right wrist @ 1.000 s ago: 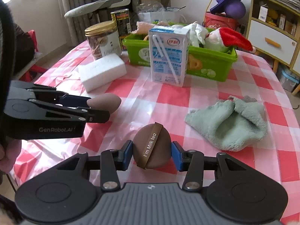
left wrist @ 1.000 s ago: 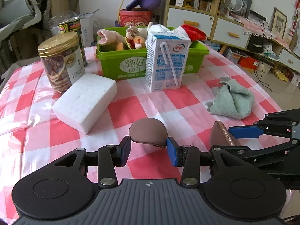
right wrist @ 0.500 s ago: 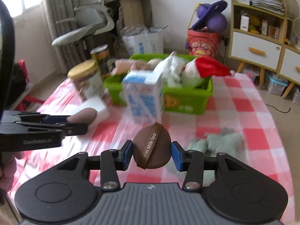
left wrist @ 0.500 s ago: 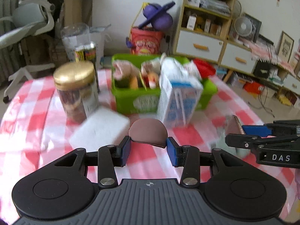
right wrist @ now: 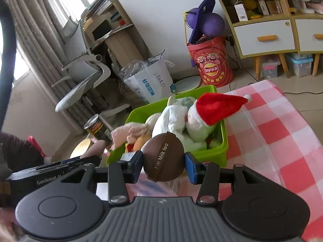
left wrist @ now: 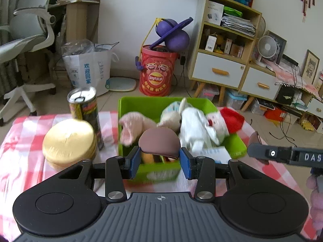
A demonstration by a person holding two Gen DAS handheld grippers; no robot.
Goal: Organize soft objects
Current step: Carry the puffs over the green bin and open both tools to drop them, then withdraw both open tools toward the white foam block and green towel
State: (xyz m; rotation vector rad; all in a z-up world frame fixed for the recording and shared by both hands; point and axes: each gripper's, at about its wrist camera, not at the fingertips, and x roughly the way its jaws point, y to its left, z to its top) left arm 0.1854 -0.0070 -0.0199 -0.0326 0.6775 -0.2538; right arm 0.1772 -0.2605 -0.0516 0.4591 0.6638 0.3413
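My left gripper [left wrist: 159, 160] is shut on a brown powder puff [left wrist: 159, 142] and holds it in the air at the near edge of the green bin [left wrist: 161, 104]. My right gripper [right wrist: 164, 166] is shut on a second brown puff [right wrist: 164, 160] with an "I'm Milk tea" band, also raised in front of the green bin [right wrist: 219, 152]. The bin holds plush toys: a pink one [left wrist: 135, 126], a white one [left wrist: 194, 126] and one with a red Santa hat [right wrist: 215, 105]. The right gripper's side shows in the left wrist view [left wrist: 282, 154].
A gold-lidded jar [left wrist: 68, 141] and a dark can [left wrist: 84, 105] stand left of the bin on the red-checked tablecloth [right wrist: 282, 133]. A milk carton top [left wrist: 214, 153] shows just before the bin. Behind the table are a red Lay's bucket [left wrist: 157, 74], a shelf unit and an office chair.
Both grippers have risen and moved forward toward the bin, each still holding its puff. The foam block and green cloth have dropped out of view.
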